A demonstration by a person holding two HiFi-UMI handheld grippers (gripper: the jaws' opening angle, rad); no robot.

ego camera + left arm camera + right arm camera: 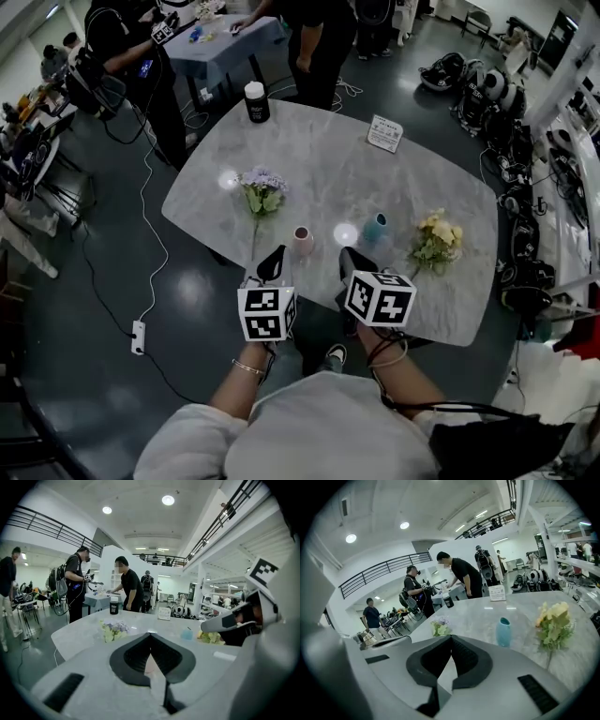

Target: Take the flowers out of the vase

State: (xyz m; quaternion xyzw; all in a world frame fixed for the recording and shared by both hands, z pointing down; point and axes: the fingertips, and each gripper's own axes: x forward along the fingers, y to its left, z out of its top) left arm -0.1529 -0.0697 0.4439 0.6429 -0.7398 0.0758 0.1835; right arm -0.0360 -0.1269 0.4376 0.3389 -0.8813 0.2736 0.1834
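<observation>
Head view shows purple flowers (262, 190) and yellow flowers (437, 239) lying flat on the worktop (319, 150) outside the pink vase (303, 241) and teal vase (375, 226), so the left hand-held gripper (274, 263) and right hand-held gripper (353, 263) hang closed and empty, the job apparently done

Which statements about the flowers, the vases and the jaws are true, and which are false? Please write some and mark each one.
1. The purple flowers lie on the table, outside any vase. True.
2. The yellow flowers stand in the blue vase. False: they lie on the table, to the right of that vase in the head view.
3. No flowers stand in the pink vase. True.
4. The right gripper holds a flower stem. False: its jaws are shut with nothing between them.
5. The black jar stands upright near the table's far edge. True.
</observation>
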